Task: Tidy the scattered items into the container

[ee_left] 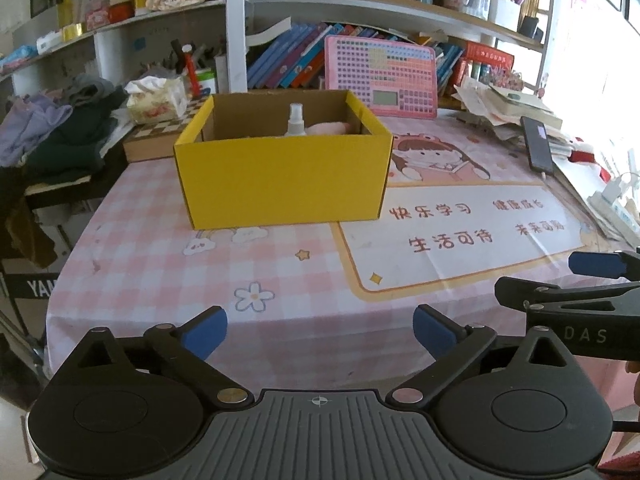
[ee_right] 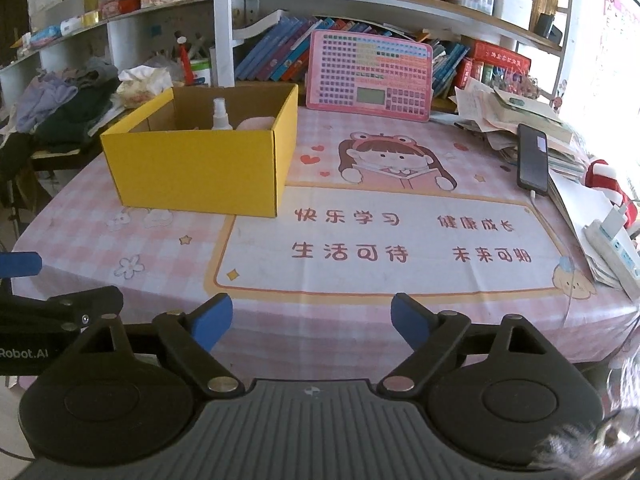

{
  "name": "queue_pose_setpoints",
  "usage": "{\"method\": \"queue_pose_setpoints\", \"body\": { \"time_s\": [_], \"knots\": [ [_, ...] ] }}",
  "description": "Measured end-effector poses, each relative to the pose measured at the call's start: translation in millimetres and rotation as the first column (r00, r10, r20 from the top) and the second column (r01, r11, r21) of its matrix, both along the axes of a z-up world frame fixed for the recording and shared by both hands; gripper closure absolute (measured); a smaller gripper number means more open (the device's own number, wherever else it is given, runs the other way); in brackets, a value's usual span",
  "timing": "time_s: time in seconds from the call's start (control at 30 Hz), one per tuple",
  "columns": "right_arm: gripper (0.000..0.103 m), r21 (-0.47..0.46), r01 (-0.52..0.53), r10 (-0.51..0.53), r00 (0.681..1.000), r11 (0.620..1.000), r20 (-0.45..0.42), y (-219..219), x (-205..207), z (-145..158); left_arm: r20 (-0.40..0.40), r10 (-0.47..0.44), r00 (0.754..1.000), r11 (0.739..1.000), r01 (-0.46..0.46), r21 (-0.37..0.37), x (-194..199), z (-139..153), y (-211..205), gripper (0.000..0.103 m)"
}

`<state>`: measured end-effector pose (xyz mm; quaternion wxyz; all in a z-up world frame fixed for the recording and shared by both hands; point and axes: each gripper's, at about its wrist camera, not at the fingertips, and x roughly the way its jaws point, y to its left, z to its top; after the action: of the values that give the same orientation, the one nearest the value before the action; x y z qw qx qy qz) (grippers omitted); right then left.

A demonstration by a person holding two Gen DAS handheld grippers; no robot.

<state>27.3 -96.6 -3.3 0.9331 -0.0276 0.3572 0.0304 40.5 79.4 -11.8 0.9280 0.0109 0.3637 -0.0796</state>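
A yellow cardboard box (ee_left: 280,176) (ee_right: 200,168) stands open-topped on the pink checked tablecloth (ee_left: 160,264) (ee_right: 100,240). Inside it a small clear spray bottle (ee_left: 296,120) (ee_right: 221,114) stands upright beside a pink soft item (ee_left: 328,128) (ee_right: 256,123). My left gripper (ee_left: 320,330) hovers near the table's front edge, well short of the box, open with nothing between its blue pads. My right gripper (ee_right: 312,322) hangs beside it, also open and empty. Each gripper shows at the edge of the other's view.
A pink keyboard-like learning board (ee_left: 380,76) (ee_right: 370,76) leans against the bookshelf behind the box. A black phone (ee_left: 538,144) (ee_right: 532,160) lies on a paper pile at the right, with a power strip (ee_right: 612,248) nearer. Clothes (ee_left: 60,128) are heaped at the left.
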Motion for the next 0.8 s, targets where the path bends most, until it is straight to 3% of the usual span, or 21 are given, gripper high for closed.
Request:
{"method": "queue_pose_setpoints", "body": {
  "time_s": [0.3, 0.37, 0.8],
  "knots": [
    [0.01, -0.009, 0.021, -0.021, 1.0, 1.0, -0.018, 0.5, -0.6, -1.5, -0.014, -0.009, 1.0, 1.0, 0.009, 0.011, 1.1, -1.5, 0.6, 0.0],
    [0.005, -0.013, 0.026, -0.026, 0.999, 1.0, -0.024, 0.0, 0.0, -2.3, -0.022, -0.01, 1.0, 1.0, 0.01, 0.01, 2.2, -2.4, -0.1, 0.0],
    [0.003, -0.025, 0.028, -0.029, 0.999, 0.999, -0.029, -1.2, 3.1, -1.6, -0.019, -0.027, 0.999, 1.0, 0.027, -0.002, 7.7, -1.4, -1.9, 0.0]
  ]
}}
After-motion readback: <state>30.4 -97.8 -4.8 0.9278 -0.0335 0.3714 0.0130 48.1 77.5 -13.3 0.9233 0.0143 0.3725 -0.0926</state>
